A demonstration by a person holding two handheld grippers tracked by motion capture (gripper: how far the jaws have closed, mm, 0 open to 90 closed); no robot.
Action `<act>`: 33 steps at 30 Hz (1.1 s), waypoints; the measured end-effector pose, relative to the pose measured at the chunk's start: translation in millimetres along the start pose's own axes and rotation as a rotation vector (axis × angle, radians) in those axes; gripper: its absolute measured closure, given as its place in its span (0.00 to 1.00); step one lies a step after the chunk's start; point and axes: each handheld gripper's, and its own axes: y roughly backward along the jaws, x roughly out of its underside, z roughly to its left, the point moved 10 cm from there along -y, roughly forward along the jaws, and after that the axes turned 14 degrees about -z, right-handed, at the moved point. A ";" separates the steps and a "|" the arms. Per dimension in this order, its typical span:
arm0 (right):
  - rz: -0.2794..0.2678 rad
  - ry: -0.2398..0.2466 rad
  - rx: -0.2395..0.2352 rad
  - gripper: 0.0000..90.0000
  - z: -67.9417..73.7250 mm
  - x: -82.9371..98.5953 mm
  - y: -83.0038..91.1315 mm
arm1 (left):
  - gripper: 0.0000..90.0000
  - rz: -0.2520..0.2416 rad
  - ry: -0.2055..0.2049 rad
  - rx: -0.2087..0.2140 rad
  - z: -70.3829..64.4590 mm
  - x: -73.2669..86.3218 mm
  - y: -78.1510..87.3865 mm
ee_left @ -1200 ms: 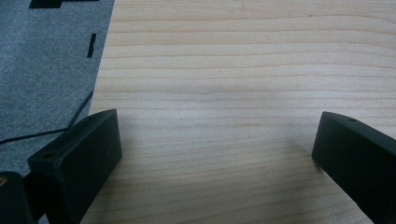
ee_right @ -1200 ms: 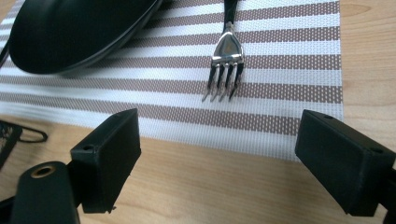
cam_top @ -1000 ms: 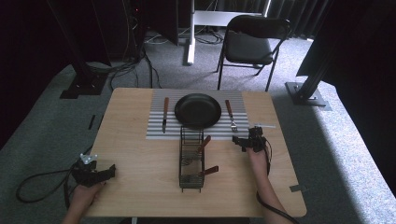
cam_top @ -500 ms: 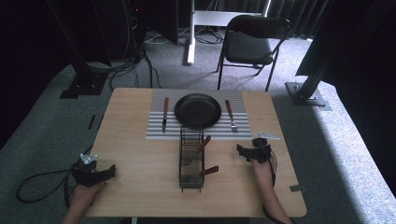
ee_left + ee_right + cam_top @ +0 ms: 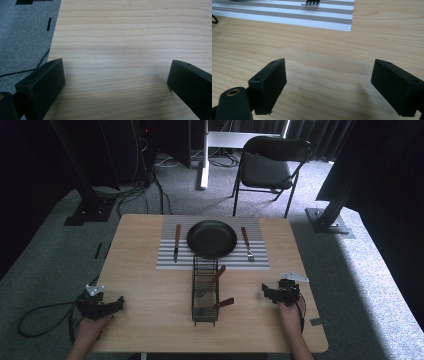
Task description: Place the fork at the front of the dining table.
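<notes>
A black plate (image 5: 212, 238) rests on a striped placemat (image 5: 170, 260) at the table's far middle. Left of the plate lies a wooden-handled knife (image 5: 176, 242), right of it a wooden-handled fork (image 5: 247, 243). In front of the mat stands a black wire basket (image 5: 204, 290) holding a couple of wooden-handled utensils (image 5: 218, 274). My left gripper (image 5: 118, 303) (image 5: 115, 82) rests open over bare wood by the front left edge. My right gripper (image 5: 266, 292) (image 5: 328, 85) sits open over bare wood right of the basket; the mat (image 5: 287, 13) and fork tines (image 5: 312, 2) lie ahead of it.
The wooden table (image 5: 150, 320) stands on grey carpet (image 5: 50, 255). A black folding chair (image 5: 270, 167) and dark stand bases are behind the far edge. A cable (image 5: 40, 312) trails off the left gripper onto the floor.
My right gripper has drawn back from beside the placemat toward the table's front right. The left gripper has stayed where it was.
</notes>
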 end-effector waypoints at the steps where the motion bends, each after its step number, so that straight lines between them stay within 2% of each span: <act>1: -0.001 0.000 0.000 0.14 -0.3 1.1 1.8 | 0.01 0.000 0.000 0.000 0.0 0.0 0.0; 7: 0.006 0.071 0.018 0.14 -2.6 9.6 9.0 | 0.01 0.000 0.000 0.000 0.0 0.0 0.0; 15: 0.008 0.066 0.015 0.14 -4.6 16.5 20.1 | 0.01 0.000 0.000 0.000 0.0 0.0 0.0; 18: 0.028 0.070 0.065 0.14 -11.0 22.6 24.5 | 0.01 0.000 0.000 0.000 0.0 0.0 0.0; 23: 0.030 0.091 0.081 0.14 -14.4 28.3 31.3 | 0.01 0.000 0.000 0.000 0.0 0.0 0.0; 28: 0.025 0.069 0.130 0.14 -24.5 30.9 40.0 | 0.01 0.000 0.000 0.000 0.0 0.0 0.0; 30: 0.029 0.075 0.158 0.14 -27.8 32.8 41.6 | 0.01 0.000 0.000 0.000 0.0 0.0 0.0; 33: 0.031 0.070 0.171 0.13 -30.4 34.1 42.9 | 0.01 0.000 0.000 -0.001 0.0 0.0 0.0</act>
